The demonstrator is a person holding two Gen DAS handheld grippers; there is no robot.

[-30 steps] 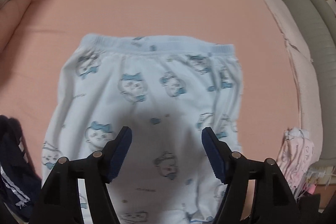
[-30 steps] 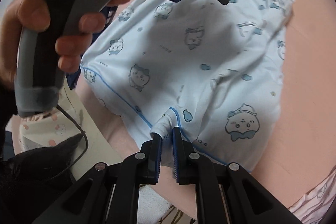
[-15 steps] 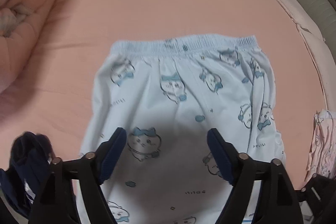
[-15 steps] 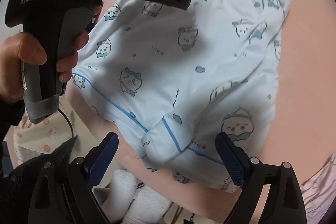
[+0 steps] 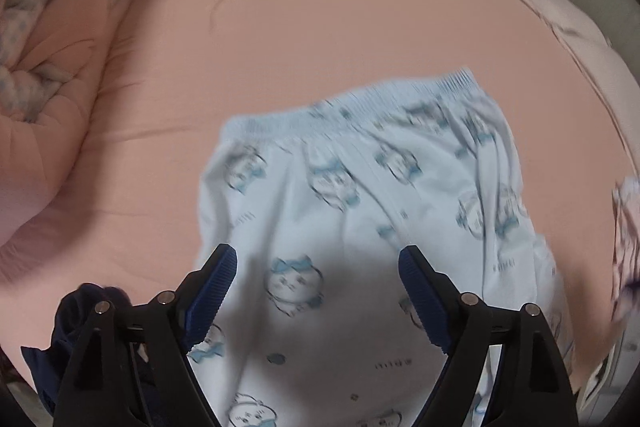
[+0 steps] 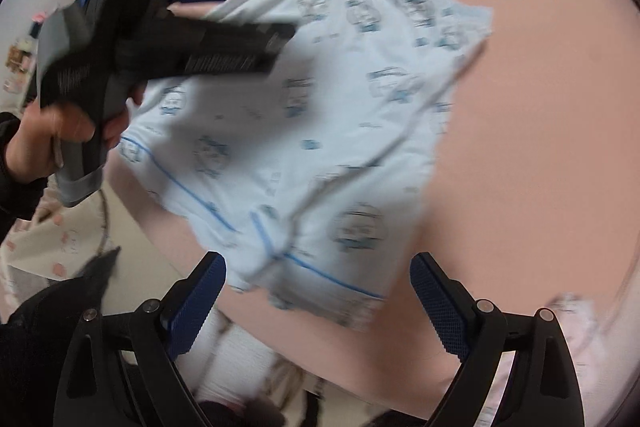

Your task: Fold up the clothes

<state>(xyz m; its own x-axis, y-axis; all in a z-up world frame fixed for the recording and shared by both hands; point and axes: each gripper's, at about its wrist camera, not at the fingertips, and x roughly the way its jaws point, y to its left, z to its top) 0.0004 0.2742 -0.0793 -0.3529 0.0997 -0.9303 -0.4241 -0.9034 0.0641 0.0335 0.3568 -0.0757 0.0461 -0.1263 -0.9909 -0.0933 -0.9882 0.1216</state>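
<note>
Light blue pyjama trousers [image 5: 360,211] with a cartoon print lie folded on the pink bed sheet [image 5: 320,7], waistband away from me. My left gripper [image 5: 318,263] hangs open above their lower half, holding nothing. In the right wrist view the same trousers [image 6: 320,131] show a blue-trimmed cuff [image 6: 272,235] lying on top near the bed's edge. My right gripper [image 6: 318,285] stands open just short of that cuff, empty. The left gripper's black body [image 6: 168,39], held in a hand [image 6: 64,131], crosses the upper left of that view.
A pink quilted duvet [image 5: 44,75] is bunched at the left. A dark navy garment [image 5: 76,331] lies at the lower left, and a pale pink printed garment [image 5: 626,227] at the right edge. Past the bed edge, a polka-dot fabric [image 6: 44,243] lies below.
My right gripper opened and let go of the cuff, then drew back a little. The left gripper stayed open and swung left, so the trousers now sit right of centre.
</note>
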